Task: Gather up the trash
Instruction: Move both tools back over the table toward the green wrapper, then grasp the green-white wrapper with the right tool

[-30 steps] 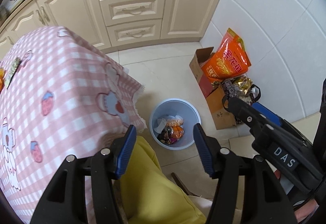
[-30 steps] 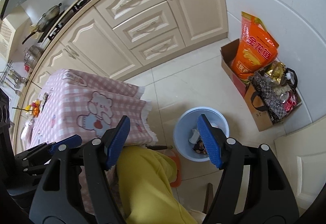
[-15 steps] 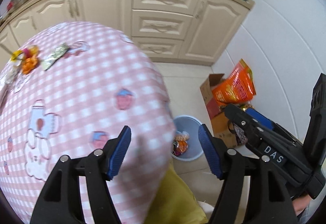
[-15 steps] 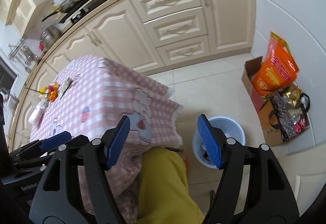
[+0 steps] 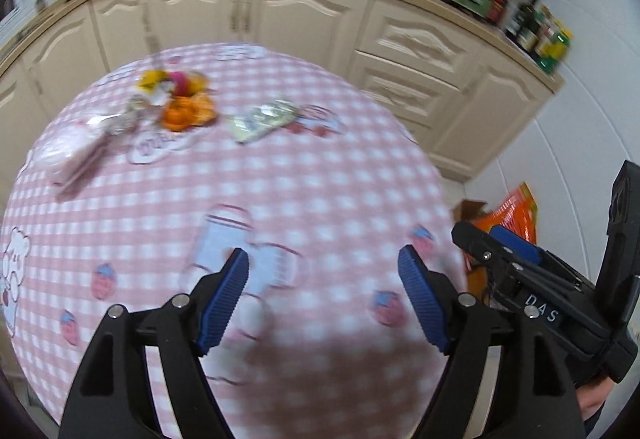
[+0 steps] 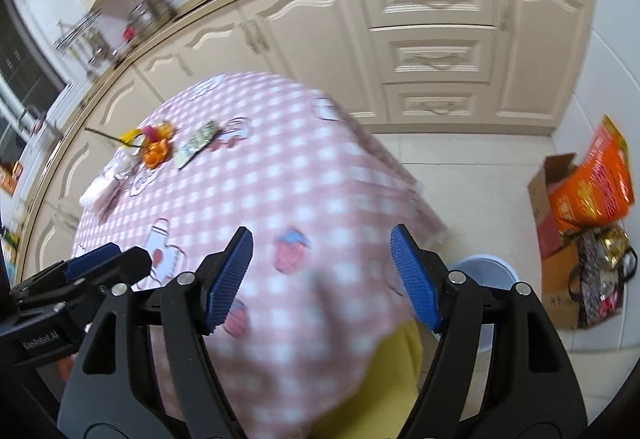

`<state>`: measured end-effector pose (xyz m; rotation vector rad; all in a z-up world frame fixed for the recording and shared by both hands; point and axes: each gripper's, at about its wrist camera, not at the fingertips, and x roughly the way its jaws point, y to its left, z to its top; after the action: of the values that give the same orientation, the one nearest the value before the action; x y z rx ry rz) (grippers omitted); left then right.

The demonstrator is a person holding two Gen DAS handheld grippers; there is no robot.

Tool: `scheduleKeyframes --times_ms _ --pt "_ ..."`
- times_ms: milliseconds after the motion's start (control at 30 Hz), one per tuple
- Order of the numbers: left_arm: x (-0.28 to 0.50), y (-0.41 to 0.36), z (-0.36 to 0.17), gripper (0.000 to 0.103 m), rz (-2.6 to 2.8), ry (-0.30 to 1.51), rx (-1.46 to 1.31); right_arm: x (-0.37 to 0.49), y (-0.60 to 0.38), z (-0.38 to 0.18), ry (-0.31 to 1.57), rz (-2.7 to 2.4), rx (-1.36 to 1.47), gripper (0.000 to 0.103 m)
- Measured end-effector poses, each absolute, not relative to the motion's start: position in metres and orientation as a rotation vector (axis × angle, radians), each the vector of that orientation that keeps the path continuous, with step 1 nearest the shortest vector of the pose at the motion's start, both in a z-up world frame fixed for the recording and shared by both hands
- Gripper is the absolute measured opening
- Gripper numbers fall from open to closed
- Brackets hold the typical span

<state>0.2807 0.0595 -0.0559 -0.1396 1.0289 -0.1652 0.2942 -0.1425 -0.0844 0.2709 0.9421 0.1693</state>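
A table under a pink checked cloth (image 5: pixel 304 175) fills the left wrist view. At its far side lie orange peels (image 5: pixel 187 112), a green-white wrapper (image 5: pixel 262 119) and a crumpled pale packet (image 5: pixel 66 153). The same litter shows small in the right wrist view: peels (image 6: pixel 154 153) and wrapper (image 6: pixel 197 143). My left gripper (image 5: pixel 322 259) hovers over the near cloth, its jaws opening with nothing between them. My right gripper (image 6: pixel 320 235) is open and empty, widening slightly over the table's near edge. A pale blue bin (image 6: pixel 486 267) stands on the floor behind the right finger.
Cream cabinets (image 6: pixel 436 55) run along the back under a worktop with bottles (image 5: pixel 536 31) and pans. A cardboard box with an orange bag (image 6: pixel 592 187) and a dark bag (image 6: pixel 600 271) stand by the right wall. A person's yellow-clad leg (image 6: pixel 396 363) is below the table edge.
Both grippers swung up and left, from over the blue bin and floor to over the tablecloth. The litter at the table's far side came into view. The left jaws widened.
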Motion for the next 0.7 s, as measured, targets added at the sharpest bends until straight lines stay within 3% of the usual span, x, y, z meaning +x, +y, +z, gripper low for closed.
scheduleKeyframes --times_ms 700 --pt "0.351 0.187 -0.073 0.077 0.072 1.070 -0.295 0.440 -0.012 -0.109 1.036 0.394 0.078 0.074"
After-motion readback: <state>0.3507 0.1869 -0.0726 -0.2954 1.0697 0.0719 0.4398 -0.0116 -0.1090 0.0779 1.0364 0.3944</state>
